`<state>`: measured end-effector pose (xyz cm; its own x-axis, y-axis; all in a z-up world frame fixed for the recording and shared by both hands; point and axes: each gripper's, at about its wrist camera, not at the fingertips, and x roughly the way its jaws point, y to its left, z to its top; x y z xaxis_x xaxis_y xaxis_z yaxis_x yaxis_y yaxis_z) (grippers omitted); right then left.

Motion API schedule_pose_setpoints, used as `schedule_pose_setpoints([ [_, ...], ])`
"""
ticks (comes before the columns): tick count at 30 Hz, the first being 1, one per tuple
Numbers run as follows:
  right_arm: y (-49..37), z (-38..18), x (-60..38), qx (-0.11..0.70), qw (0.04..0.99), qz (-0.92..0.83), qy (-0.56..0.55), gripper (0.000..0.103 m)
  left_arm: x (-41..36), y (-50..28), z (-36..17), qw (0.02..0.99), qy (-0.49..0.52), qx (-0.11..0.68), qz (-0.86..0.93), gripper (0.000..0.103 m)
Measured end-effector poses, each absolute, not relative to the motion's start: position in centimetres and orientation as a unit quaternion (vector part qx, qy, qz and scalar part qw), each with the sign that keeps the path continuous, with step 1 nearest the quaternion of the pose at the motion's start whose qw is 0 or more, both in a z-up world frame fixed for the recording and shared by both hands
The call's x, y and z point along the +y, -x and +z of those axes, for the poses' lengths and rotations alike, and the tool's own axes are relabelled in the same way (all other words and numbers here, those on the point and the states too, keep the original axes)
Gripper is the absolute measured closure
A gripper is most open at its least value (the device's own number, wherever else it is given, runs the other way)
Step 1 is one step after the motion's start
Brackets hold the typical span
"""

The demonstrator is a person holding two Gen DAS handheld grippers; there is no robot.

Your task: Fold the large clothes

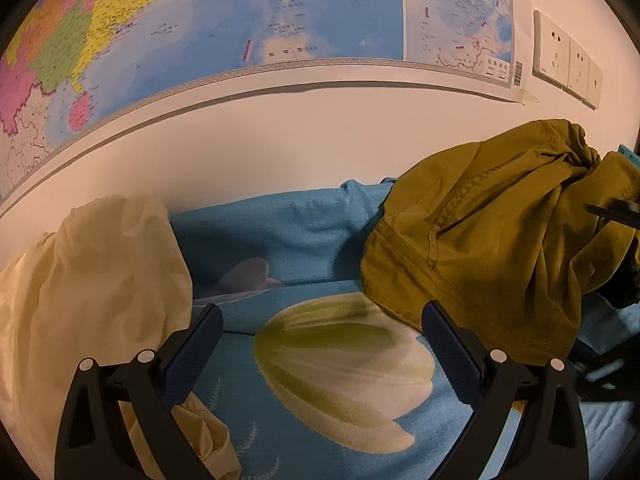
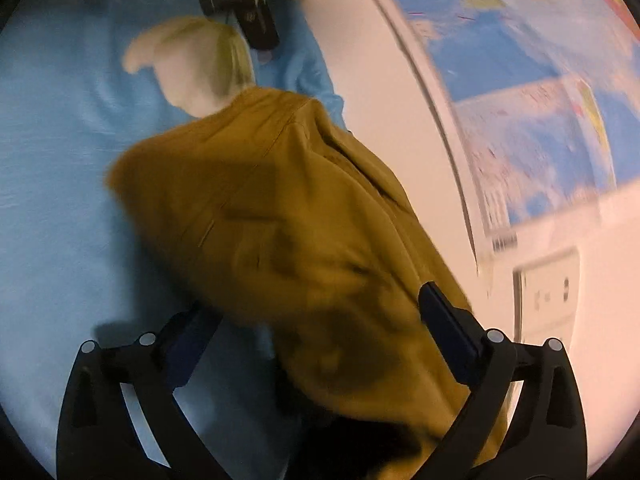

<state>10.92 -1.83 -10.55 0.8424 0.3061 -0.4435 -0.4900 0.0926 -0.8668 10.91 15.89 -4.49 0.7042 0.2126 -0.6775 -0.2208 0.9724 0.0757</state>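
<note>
Your left gripper [image 1: 322, 328] is hanging with its jaws spread wide and nothing between them, low over the blue flower-print bedsheet [image 1: 320, 400], with a cream garment [image 1: 92, 280] heaped at its near left. Your right gripper [image 2: 320, 312] is also gaping wide, its fingers straddling the near end of the mustard-yellow jacket [image 2: 288, 208] without visibly pinching it. That jacket is lying bunched on the sheet's right side against the white wall [image 1: 260, 144], and farther up you are facing a wall map [image 1: 200, 20] and wall sockets [image 1: 568, 60].
</note>
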Motion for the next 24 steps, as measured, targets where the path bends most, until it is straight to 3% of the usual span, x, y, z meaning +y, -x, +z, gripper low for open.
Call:
schedule_pose_setpoints([
  [2,-12.5,-10.2,-0.9,0.098,0.738,0.284,0.605,0.059,16.1,-10.8,-4.4,0.923,0.005,0.364,0.123,0.007],
  [3,-13.6,-8.3,-1.1,0.151,0.76,0.305,0.554,0.086,16.3,-10.8,-4.4,0.924,0.007,0.362,0.125,0.007],
  [6,-14.7,-1.5,-3.7,0.157,0.828,0.323,0.432,0.094,17.0,-10.5,-3.9,0.928,0.013,0.351,0.125,0.007],
  [11,-15.6,12.5,-13.9,0.12,0.926,0.318,0.167,0.095,16.3,-10.0,-1.9,0.95,0.011,0.304,0.07,0.007],
  [16,-15.7,17.8,-19.9,0.098,0.945,0.299,0.09,0.095,10.6,-10.7,0.2,0.968,-0.054,0.239,-0.06,0.007],
  [21,-15.3,18.7,-23.1,0.098,0.949,0.294,0.054,0.095,4.6,-14.9,1.5,0.97,-0.096,0.187,-0.12,0.007],
  [23,-15.3,18.8,-23.6,0.101,0.95,0.293,0.041,0.095,3.3,-16.9,2.0,0.97,-0.081,0.17,-0.156,0.015],
  [24,-15.4,18.8,-24.0,0.1,0.952,0.287,0.038,0.095,3.2,-17.8,2.1,0.971,-0.074,0.16,-0.163,0.035],
])
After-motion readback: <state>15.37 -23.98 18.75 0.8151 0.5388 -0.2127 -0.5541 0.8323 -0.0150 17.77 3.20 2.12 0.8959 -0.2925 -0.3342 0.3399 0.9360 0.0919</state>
